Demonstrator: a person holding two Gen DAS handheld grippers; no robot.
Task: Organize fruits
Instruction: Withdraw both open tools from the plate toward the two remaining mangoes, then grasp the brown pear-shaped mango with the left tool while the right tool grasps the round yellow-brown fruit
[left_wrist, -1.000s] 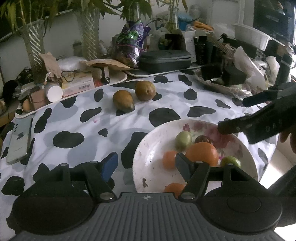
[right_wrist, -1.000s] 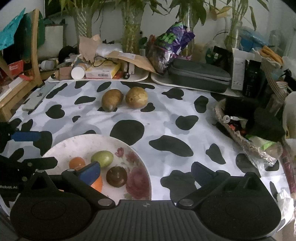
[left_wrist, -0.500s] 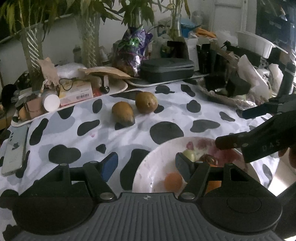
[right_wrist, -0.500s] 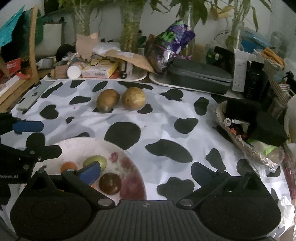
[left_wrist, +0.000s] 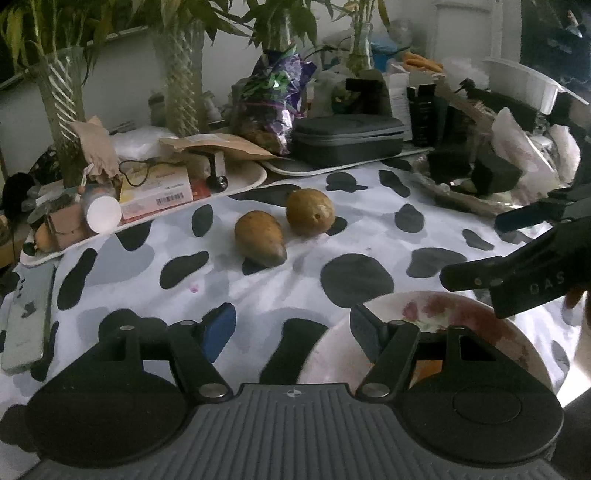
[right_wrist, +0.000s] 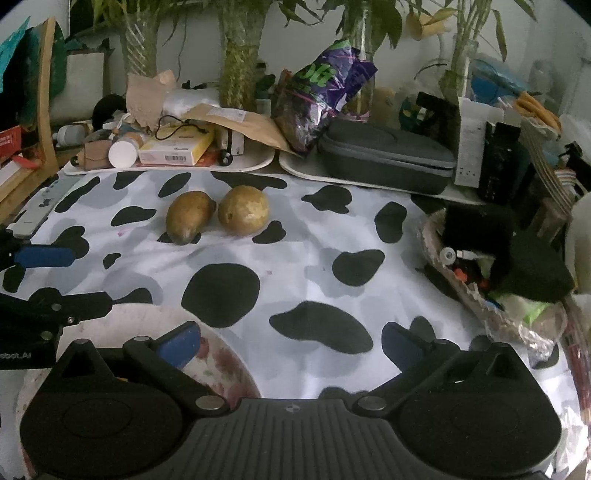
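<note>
Two brown fruits lie side by side on the cow-print cloth: a long one (left_wrist: 260, 243) (right_wrist: 189, 216) and a round one (left_wrist: 310, 211) (right_wrist: 243, 209). A white flowered plate (left_wrist: 458, 314) (right_wrist: 218, 365) sits at the near edge, mostly hidden under both grippers; an orange fruit (left_wrist: 428, 367) peeks out behind the left gripper's linkage. My left gripper (left_wrist: 291, 326) is open and empty over the cloth and the plate's left rim. My right gripper (right_wrist: 288, 341) is open and empty, its left finger over the plate. Each gripper shows at the edge of the other's view.
White trays (left_wrist: 243, 181) with boxes, a bottle and cables line the far edge, beside a grey zip case (right_wrist: 386, 155), a purple bag (right_wrist: 325, 92) and glass vases with plants. A foil-lined basket (right_wrist: 491, 291) stands at the right. A phone (left_wrist: 26, 325) lies at the left.
Both grippers have moved forward and lower toward the two brown fruits. The plate and its fruits have slid down under the grippers, out of sight.
</note>
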